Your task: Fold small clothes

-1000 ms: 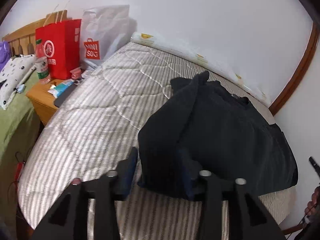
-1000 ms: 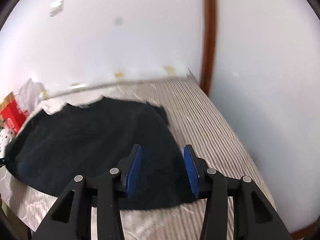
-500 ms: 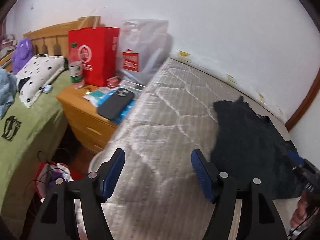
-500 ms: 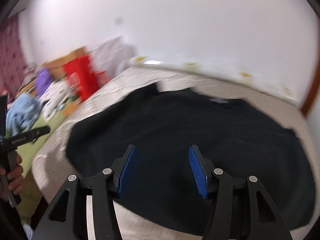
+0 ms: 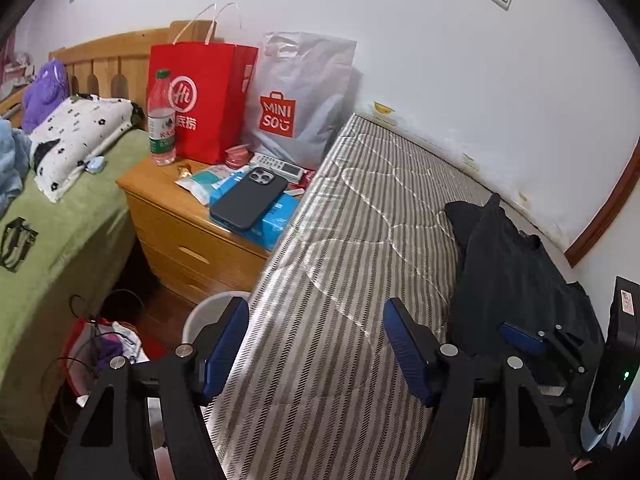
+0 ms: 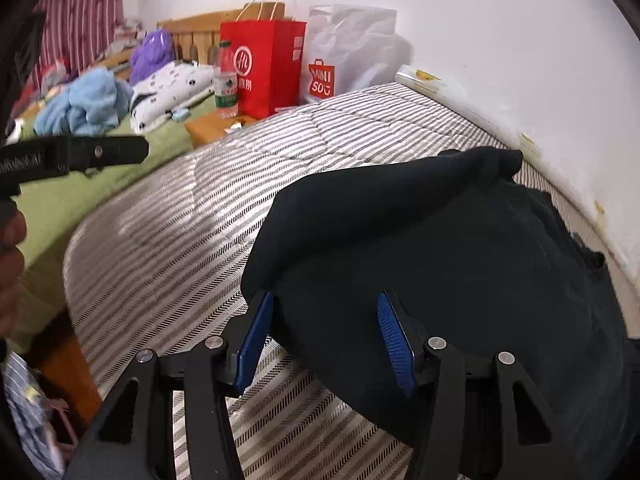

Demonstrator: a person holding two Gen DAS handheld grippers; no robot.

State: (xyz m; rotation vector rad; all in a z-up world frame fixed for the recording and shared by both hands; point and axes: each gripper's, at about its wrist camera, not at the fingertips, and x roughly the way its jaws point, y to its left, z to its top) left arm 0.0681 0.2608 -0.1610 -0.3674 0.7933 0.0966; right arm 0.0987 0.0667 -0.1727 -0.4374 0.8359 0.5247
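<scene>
Dark garment (image 6: 460, 248) lies lengthwise along mattress (image 6: 180, 240), beside wall.

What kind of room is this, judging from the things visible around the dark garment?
Most likely a bedroom: a striped mattress holds the dark garment, with a wooden nightstand beside it and a second bed with a wooden headboard.

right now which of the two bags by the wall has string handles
The red bag, beside the water bottle. The grey Miniso bag next to the mattress is plastic, with no string handles.
</scene>
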